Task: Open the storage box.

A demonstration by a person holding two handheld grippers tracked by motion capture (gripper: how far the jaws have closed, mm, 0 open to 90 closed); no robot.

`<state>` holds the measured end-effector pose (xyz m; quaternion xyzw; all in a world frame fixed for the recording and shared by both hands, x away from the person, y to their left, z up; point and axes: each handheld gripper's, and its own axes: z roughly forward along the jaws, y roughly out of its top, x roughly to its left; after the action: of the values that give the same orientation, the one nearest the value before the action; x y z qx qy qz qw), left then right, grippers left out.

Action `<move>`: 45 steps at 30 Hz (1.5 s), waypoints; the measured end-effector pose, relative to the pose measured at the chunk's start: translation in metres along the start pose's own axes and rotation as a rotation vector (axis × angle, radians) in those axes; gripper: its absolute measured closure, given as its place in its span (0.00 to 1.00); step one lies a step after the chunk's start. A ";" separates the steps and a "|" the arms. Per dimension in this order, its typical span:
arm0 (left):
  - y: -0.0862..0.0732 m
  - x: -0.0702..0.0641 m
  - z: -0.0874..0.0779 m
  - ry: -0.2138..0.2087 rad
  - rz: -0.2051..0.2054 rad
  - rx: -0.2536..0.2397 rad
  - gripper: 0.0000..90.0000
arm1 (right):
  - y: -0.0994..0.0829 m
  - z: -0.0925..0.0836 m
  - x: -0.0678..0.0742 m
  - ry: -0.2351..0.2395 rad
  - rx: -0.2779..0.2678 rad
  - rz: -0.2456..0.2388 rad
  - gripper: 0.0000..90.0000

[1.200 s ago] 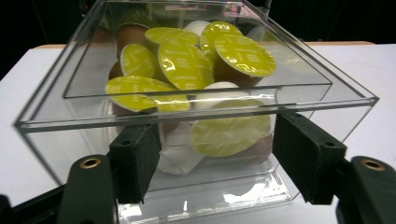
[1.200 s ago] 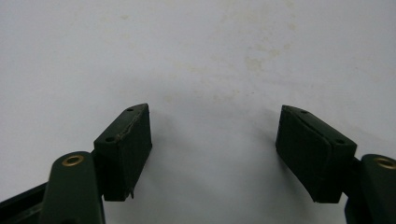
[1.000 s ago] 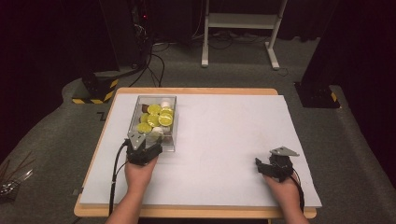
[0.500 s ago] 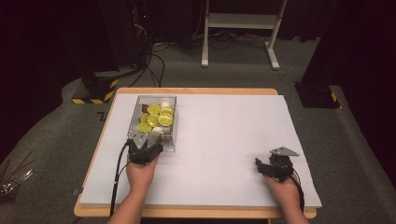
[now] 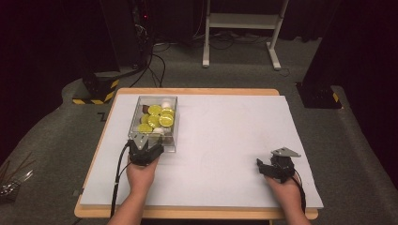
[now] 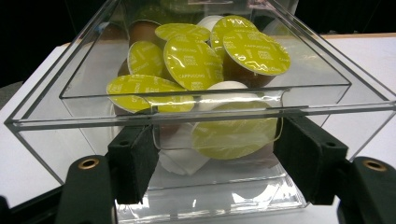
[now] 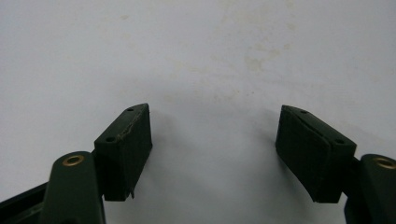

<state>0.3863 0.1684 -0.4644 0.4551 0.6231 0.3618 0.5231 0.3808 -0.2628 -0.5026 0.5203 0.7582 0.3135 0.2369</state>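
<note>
The clear box (image 5: 156,123) full of yellow-topped pods (image 6: 194,63) sits on the left part of the desk (image 5: 225,140). The left gripper (image 6: 212,156) is right at its near wall, jaws apart. The right gripper (image 7: 212,154) rests far off, jaws wide apart over bare desk.

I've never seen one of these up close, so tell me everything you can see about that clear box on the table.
The clear box looks like see-through plastic: rectangular, open-topped, upright, on the white table near its far left. It holds coffee capsules with yellow-green lids and a few white ones. The left hand-held gripper has its jaws on either side of the near wall's protruding piece.
</note>
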 end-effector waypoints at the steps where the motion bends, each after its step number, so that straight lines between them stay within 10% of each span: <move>1: 0.000 0.000 0.000 0.001 -0.004 -0.002 0.36 | 0.000 0.000 0.000 0.000 -0.001 -0.002 0.30; 45: -0.003 0.000 -0.019 0.003 -0.007 0.011 0.36 | 0.000 0.000 0.000 0.000 0.000 0.001 0.30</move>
<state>0.3675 0.1680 -0.4631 0.4550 0.6276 0.3573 0.5210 0.3808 -0.2629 -0.5026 0.5204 0.7581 0.3136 0.2367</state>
